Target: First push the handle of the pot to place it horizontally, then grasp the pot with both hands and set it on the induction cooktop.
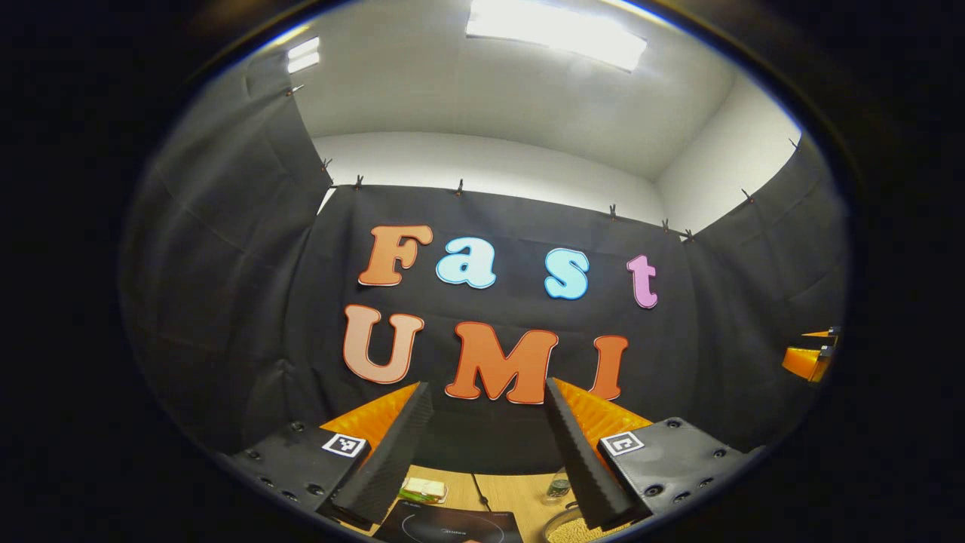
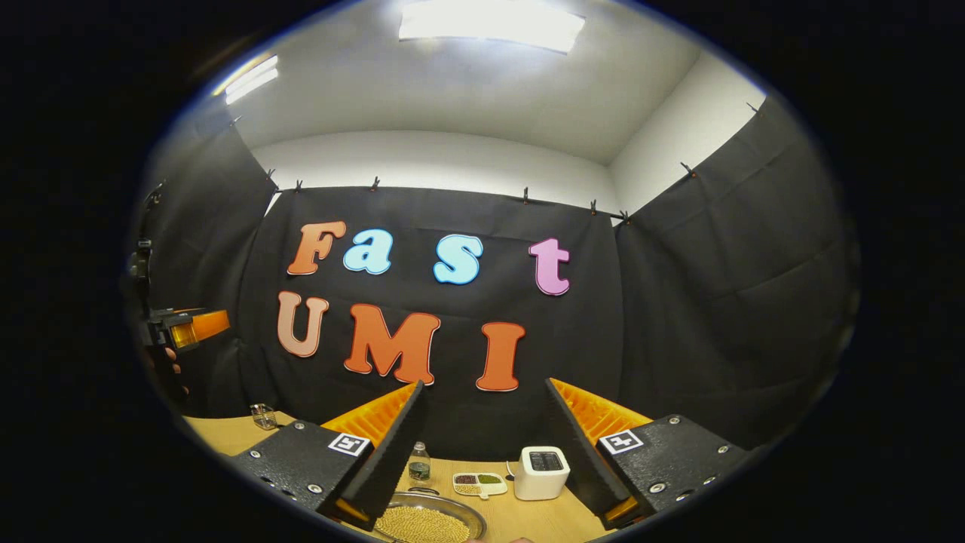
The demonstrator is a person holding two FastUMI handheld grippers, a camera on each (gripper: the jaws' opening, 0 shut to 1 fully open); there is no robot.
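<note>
Both your grippers, left (image 1: 482,452) and right (image 2: 482,452), hover high with jaws open, holding nothing; pot (image 2: 430,520) sits low on the table (image 2: 543,520) beside the cooktop (image 1: 452,524); handle push seems unstarted; dip down first.

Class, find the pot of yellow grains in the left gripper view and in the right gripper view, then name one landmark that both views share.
Left gripper view: the pot lies at the bottom edge, right of centre, beside the dark cooktop.
Right gripper view: the pot lies at the bottom edge, slightly left of centre.
Shared landmark: the small bottle standing on the table just behind the pot.
</note>
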